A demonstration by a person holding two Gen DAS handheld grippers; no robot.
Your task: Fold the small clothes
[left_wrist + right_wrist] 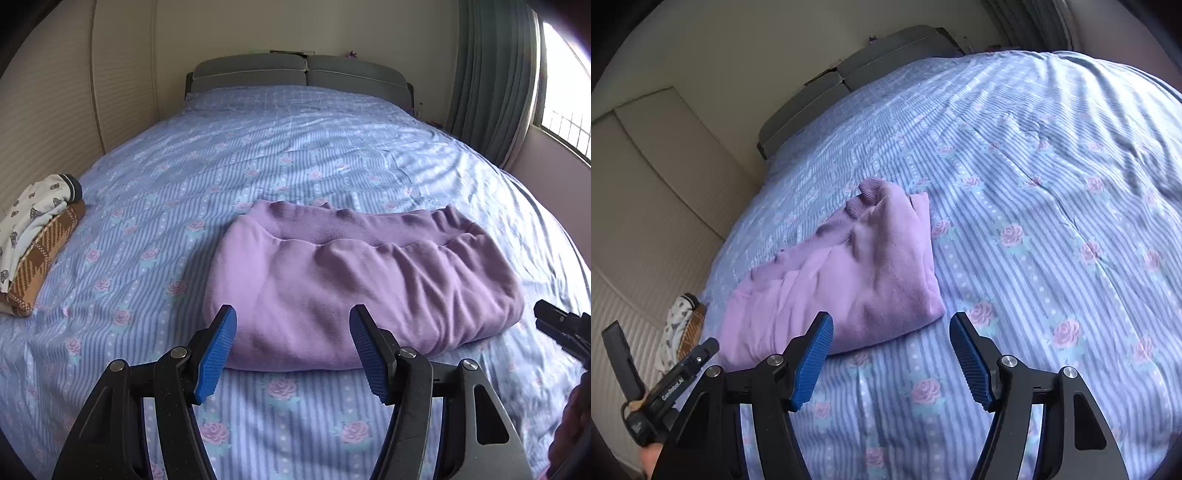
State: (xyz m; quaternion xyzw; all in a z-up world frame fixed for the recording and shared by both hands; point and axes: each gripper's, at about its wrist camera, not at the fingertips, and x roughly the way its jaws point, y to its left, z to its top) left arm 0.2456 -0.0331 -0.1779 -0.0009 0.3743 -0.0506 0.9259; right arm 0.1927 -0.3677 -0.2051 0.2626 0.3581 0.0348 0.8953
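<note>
A lilac garment (354, 280) lies folded into a compact bundle on the blue flowered bedspread (258, 147), its ribbed waistband at the far side. My left gripper (293, 319) is open and empty, its blue pads just in front of the bundle's near edge. In the right wrist view the same lilac garment (846, 273) lies left of centre. My right gripper (892, 325) is open and empty, just off the bundle's near right corner. The right gripper's tip also shows at the right edge of the left wrist view (554, 321).
A stack of folded clothes, white patterned on brown checked (33, 240), sits at the bed's left edge, also in the right wrist view (683, 328). A grey headboard (303, 74), a wardrobe wall on the left and a curtained window (491, 81) on the right surround the bed.
</note>
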